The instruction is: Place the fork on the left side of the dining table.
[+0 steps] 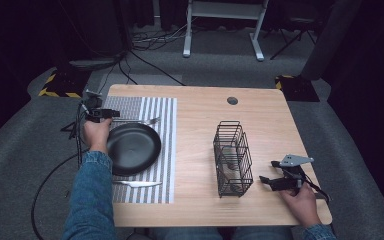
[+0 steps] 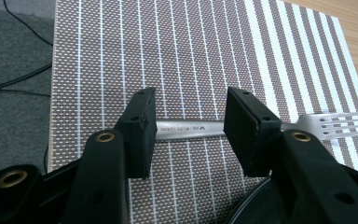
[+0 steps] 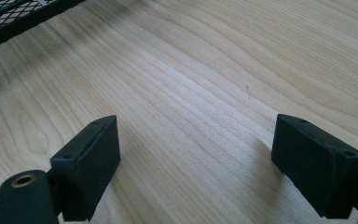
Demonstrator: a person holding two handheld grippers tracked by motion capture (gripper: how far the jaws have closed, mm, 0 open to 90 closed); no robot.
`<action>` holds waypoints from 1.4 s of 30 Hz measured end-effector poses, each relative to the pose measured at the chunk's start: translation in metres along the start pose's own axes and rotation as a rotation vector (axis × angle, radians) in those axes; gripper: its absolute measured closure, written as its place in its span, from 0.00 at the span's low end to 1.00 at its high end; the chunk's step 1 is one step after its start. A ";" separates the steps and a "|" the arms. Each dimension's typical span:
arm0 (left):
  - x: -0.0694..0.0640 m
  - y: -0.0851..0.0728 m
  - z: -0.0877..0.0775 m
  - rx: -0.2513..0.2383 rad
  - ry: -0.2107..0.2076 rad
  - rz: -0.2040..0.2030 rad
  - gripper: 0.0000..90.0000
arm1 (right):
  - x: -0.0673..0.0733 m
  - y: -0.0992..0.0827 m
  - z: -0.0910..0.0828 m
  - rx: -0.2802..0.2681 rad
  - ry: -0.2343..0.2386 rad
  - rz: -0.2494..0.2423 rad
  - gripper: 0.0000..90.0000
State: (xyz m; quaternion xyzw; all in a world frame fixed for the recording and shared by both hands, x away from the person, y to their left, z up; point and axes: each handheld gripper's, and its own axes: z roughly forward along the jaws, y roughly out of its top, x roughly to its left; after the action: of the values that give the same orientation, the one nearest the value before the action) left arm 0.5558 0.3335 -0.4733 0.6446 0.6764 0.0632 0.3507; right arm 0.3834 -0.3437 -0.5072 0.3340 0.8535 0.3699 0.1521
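Straddling the fork [image 2: 193,129] handle, the left gripper [image 2: 191,133] has its jaws parted, one pad either side of the handle with a gap to each, so nothing is gripped. The fork lies flat on the striped placemat [image 2: 135,56], just beyond the black plate [image 1: 133,148], tines pointing toward the table's middle. A knife [image 1: 137,184] lies on the plate's near side, which suggests a place setting. The right gripper [image 3: 196,163] rests wide open over bare tabletop [image 3: 205,70] near the wire cutlery basket [image 1: 232,159], apparently waiting.

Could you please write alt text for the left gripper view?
The left tongs stand open astride the handle of a silver metal fork, which lies flat on a brown woven placemat with white stripes. A black plate's rim curves in at the bottom right.
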 end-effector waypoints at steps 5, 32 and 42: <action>-0.003 -0.001 -0.009 -0.018 0.004 0.018 0.59 | 0.000 0.000 0.000 0.000 0.000 0.000 0.17; -0.042 -0.036 -0.123 -0.177 0.001 0.226 0.56 | 0.000 0.000 0.000 0.001 0.001 0.000 0.17; -0.058 -0.058 -0.157 -0.211 -0.034 0.284 0.55 | 0.000 0.000 0.000 0.001 0.001 -0.001 0.17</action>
State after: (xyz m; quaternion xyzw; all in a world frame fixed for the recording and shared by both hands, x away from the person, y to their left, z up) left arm 0.4158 0.3290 -0.3646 0.6940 0.5623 0.1718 0.4154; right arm 0.3835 -0.3438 -0.5071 0.3337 0.8539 0.3694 0.1518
